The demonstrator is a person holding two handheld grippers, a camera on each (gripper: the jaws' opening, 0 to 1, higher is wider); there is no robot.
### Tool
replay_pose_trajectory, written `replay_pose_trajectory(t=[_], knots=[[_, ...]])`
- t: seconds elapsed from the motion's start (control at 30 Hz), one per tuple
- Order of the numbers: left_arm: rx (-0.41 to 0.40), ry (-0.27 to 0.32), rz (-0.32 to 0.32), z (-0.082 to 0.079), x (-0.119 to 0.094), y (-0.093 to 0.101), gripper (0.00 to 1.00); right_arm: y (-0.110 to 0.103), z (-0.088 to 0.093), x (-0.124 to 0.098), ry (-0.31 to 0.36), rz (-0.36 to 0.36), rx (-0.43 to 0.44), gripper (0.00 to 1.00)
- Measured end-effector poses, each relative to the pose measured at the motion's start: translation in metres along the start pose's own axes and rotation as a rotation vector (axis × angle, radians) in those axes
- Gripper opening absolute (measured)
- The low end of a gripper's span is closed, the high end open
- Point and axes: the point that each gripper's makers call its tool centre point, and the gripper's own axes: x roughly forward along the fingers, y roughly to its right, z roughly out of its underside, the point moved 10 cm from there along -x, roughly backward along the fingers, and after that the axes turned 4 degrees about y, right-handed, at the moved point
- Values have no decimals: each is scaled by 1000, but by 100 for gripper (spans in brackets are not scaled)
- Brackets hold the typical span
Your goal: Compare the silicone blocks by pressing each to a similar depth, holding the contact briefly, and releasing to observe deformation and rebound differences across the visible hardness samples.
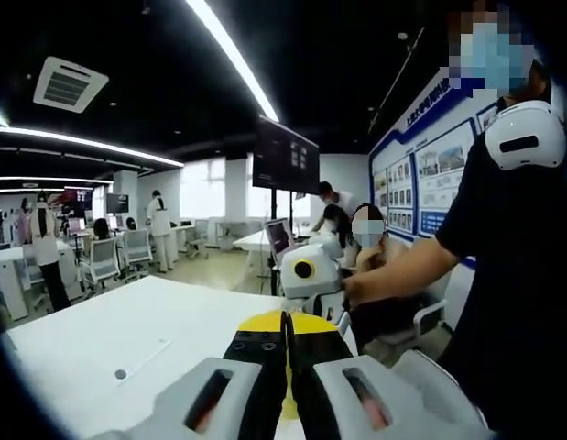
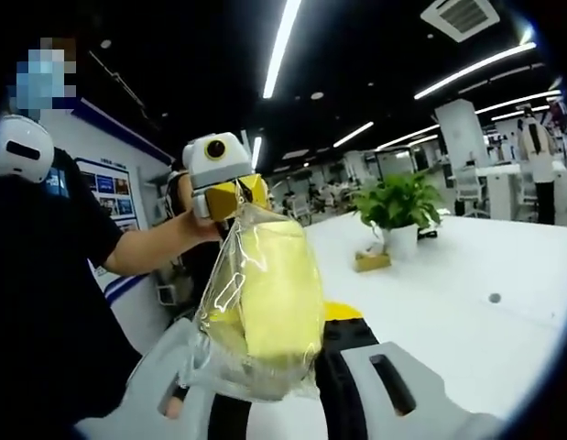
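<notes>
My right gripper point(image 2: 292, 367) clamps a bagged yellow block point(image 2: 269, 293) above the white table point(image 2: 466, 302); my left gripper point(image 2: 230, 197) pinches the bag's point(image 2: 219, 284) top. This looks like the holding step, and release comes next.

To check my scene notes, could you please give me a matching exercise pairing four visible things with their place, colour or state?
Things:
1 yellow block
2 potted plant
3 monitor
4 left tongs

Descriptions:
a standing on the white table
b shut
c inside a clear bag
d black

Pairs: 1-c; 2-a; 3-d; 4-b
</notes>
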Motion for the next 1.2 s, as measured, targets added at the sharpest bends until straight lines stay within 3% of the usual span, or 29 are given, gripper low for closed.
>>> replay_pose_trajectory(t=[0.33,0.57,1.03,1.2], knots=[[-31,12,8,7,0,5,0,-4,6,6,-21,2,12,33],[-30,16,0,8,-4,6,0,-3,10,8,2,38,3,52],[-53,17,-7,17,-5,8,0,2,21,0,57,167,-8,83],[-55,17,-13,19,-6,7,0,6,18,-2,119,235,-5,90]])
